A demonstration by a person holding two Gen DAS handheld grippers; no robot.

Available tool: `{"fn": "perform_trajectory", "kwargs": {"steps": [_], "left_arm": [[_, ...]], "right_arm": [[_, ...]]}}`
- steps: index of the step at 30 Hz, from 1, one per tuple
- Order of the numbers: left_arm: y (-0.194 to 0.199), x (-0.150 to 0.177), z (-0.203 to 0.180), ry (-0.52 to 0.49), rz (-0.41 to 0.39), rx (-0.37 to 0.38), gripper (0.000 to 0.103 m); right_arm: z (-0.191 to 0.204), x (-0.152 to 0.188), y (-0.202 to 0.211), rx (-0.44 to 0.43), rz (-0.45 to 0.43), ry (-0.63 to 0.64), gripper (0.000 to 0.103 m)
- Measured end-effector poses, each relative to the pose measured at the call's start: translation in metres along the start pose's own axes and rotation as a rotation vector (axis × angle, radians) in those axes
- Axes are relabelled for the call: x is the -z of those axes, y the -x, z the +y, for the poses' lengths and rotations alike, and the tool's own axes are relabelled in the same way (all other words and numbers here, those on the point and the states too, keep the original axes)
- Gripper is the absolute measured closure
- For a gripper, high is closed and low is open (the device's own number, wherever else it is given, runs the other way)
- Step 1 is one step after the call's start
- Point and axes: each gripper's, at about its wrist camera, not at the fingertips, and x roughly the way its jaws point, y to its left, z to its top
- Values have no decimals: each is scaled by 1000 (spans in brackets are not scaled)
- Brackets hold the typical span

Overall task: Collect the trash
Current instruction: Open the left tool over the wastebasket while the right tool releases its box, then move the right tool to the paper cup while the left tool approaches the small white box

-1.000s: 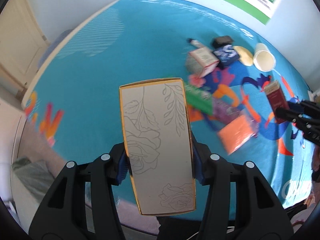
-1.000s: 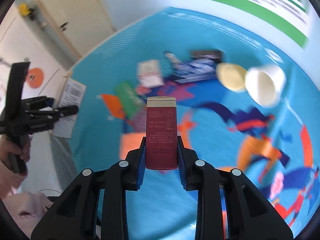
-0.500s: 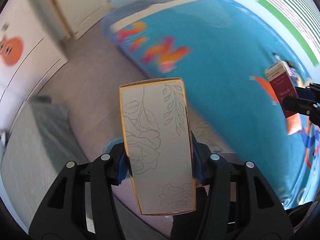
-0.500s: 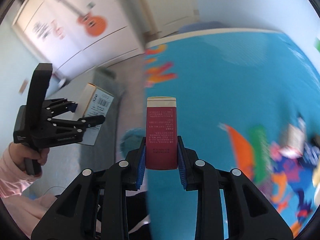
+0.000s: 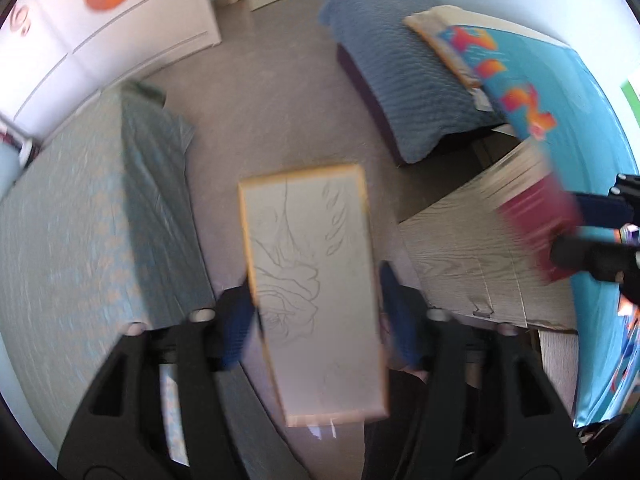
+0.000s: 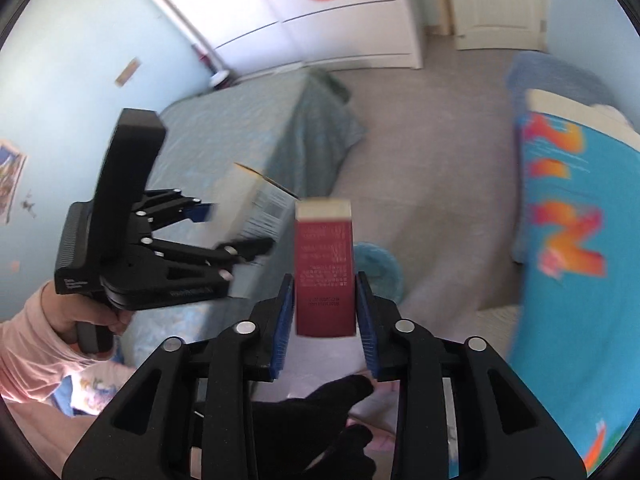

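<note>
My left gripper [image 5: 316, 312] is shut on a flat cream box with a yellow rim and a rose line drawing [image 5: 312, 280], held over the floor. That box also shows in the right wrist view [image 6: 256, 200], with the left gripper [image 6: 236, 236] at the left. My right gripper [image 6: 325, 312] is shut on a small dark red carton with a cream top [image 6: 325, 272]. It shows blurred in the left wrist view [image 5: 536, 224], at the right, above a brown cardboard box [image 5: 480, 256].
A bed with a teal patterned cover [image 5: 80, 216] stands at the left. A bright blue bed cover with orange letters [image 6: 568, 240] lies at the right. A dark blue quilted cushion [image 5: 404, 80] lies on the grey floor [image 5: 264, 100]. White wardrobes [image 6: 340, 20] stand behind.
Both grippers have swung left, away from the blue bed and its trash, and now face the floor and the teal bed. Each still holds its box.
</note>
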Motion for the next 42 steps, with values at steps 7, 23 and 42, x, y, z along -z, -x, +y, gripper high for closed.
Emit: {"fn": "perform_trajectory", "kwargs": {"steps": [7,23,42], "left_arm": [[-20,-3,34,62,26,-37,16],[4,-18,-38,-133,-11,-8,16],[31,5,-320,-794,-69,158,16]], "right_arm": [[1,-17,-24,11,29,23,36],[-57,41,66,144,-108,-213,36],[-124,274,211,410,-334,-692,35]]}}
